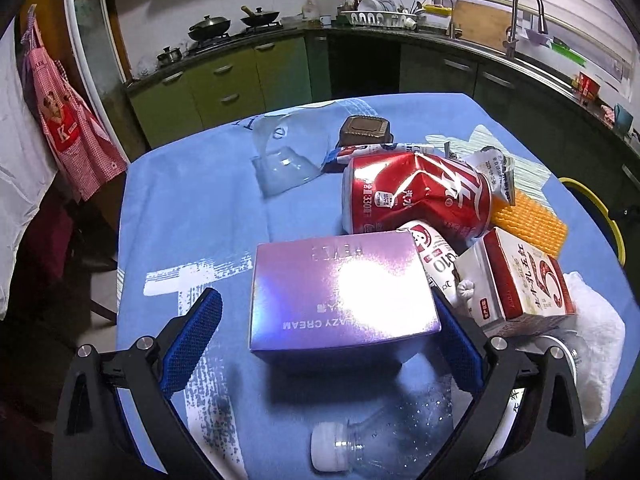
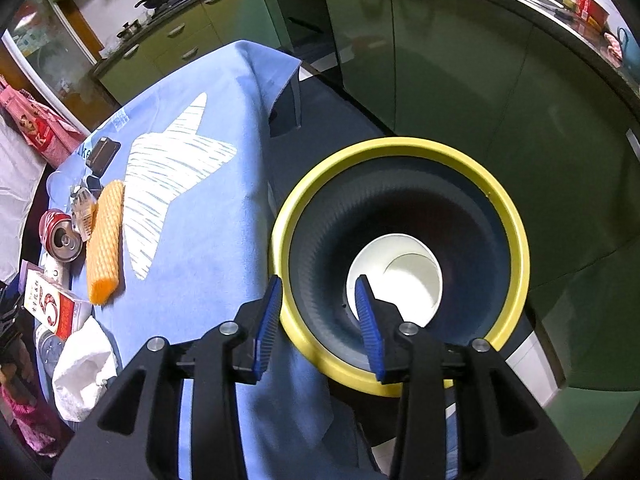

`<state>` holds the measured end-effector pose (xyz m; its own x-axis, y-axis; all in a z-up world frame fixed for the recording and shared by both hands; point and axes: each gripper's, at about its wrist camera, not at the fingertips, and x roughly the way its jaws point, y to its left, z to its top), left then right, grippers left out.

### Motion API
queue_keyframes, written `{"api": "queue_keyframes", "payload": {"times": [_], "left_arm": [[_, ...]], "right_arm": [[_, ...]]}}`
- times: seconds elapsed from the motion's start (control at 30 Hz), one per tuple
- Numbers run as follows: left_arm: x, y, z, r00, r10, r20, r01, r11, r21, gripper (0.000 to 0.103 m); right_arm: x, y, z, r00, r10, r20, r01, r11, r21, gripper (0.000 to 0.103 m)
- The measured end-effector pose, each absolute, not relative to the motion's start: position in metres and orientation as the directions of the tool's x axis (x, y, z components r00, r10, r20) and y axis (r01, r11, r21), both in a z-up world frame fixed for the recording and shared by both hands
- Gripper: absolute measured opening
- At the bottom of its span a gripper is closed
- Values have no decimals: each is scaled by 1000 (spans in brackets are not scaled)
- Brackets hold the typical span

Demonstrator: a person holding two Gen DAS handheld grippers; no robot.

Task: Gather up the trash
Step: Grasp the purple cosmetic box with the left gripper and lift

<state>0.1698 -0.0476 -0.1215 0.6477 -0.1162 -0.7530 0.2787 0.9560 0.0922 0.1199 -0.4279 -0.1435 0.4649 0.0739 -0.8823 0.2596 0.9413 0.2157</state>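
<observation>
I see a dented red soda can (image 1: 414, 196) on its side mid-table, a purple cream box (image 1: 340, 294) before it, and a white paper cup (image 2: 396, 276) lying inside the yellow-rimmed bin (image 2: 516, 240).

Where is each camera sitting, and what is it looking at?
Left wrist view: sits on the left gripper, looking down over the blue cloth-covered table; its open blue-padded fingers flank a shiny purple cardboard box.
Right wrist view: sits on the right gripper, looking down into a yellow-rimmed dark bin holding a white paper cup; its fingers are empty above the rim.
Both show: the crushed red soda can, orange ribbed foam sleeve, and green kitchen cabinets.
</observation>
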Motion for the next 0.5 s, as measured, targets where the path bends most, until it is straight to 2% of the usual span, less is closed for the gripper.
{"api": "queue_keyframes", "payload": {"times": [0.1, 0.33, 0.5], "left_arm": [[174, -47, -127, 619, -136, -774, 286, 956, 61, 79], [170, -41, -118, 636, -139, -759, 286, 956, 64, 78], [161, -29, -80, 690, -129, -713, 262, 962, 80, 78]], "right_arm": [[122, -424, -145, 461, 78, -884, 252, 944, 215, 37], [122, -419, -144, 468, 87, -879, 240, 945, 221, 37], [119, -418, -139, 486, 86, -870, 235, 945, 225, 37]]}}
